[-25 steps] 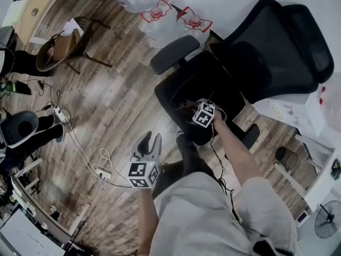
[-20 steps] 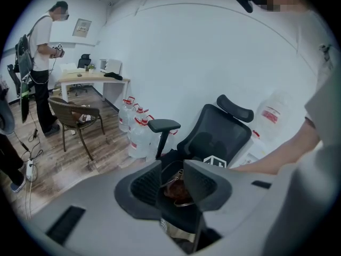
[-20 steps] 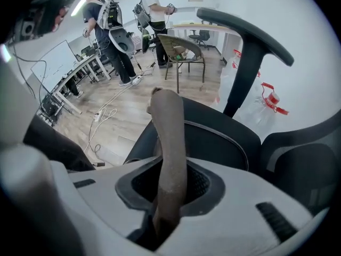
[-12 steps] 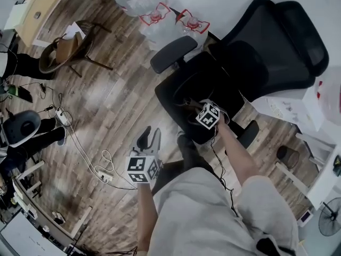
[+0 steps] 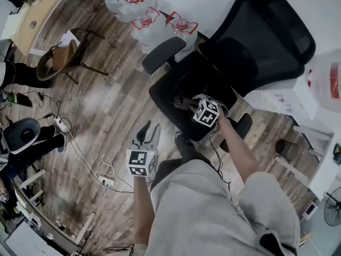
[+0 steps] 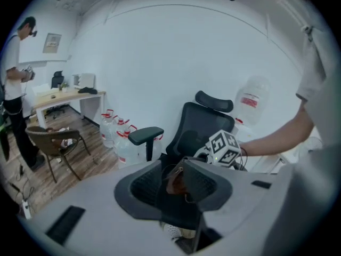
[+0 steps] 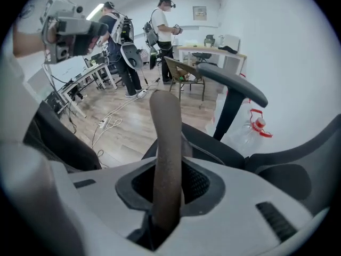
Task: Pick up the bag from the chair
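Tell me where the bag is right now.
Head view, centre: the brown bag is on the seat of the black office chair, beside the right tool, whose jaws are clamped on its strap in the right gripper view.

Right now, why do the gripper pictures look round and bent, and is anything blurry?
Left gripper view: the wide-angle lens bows the white wall and blackens the corners. Right gripper view: same bending; the brown strap between the jaws is close and soft. Head view: evenly lit, chair sharp.

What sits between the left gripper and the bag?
Head view: only wood floor and the chair seat edge separate the left gripper from the bag.
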The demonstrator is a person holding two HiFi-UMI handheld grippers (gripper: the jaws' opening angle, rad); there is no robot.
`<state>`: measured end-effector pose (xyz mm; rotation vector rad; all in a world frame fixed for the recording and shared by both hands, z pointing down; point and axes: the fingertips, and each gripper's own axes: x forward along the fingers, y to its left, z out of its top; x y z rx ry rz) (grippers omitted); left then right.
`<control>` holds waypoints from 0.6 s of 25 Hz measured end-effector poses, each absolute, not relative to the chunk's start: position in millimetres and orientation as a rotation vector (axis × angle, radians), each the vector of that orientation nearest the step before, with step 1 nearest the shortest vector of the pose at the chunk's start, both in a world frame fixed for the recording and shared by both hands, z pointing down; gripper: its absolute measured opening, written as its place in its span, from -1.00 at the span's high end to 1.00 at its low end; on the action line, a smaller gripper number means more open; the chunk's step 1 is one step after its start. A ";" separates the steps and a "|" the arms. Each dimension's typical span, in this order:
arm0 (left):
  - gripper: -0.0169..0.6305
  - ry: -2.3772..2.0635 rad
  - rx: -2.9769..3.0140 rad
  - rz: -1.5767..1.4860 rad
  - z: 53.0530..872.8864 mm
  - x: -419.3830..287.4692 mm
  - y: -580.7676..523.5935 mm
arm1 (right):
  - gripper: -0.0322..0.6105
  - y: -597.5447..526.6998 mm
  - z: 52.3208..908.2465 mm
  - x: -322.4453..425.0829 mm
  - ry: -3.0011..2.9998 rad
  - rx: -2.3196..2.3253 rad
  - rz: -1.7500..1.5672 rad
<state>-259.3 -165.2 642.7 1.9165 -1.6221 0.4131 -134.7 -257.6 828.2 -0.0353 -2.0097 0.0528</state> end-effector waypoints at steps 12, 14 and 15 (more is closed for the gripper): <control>0.13 -1.382 2.405 0.529 604.3 -186.2 -215.6 | 0.62 -243.5 679.0 -137.1 -2.050 -0.374 -0.303; 0.12 -1.341 2.458 0.518 595.7 -174.4 -217.8 | 0.62 -237.6 657.9 -137.5 -2.054 -0.427 -0.320; 0.10 -1.325 2.478 0.515 592.1 -169.6 -218.0 | 0.62 -234.1 647.9 -138.0 -2.057 -0.453 -0.328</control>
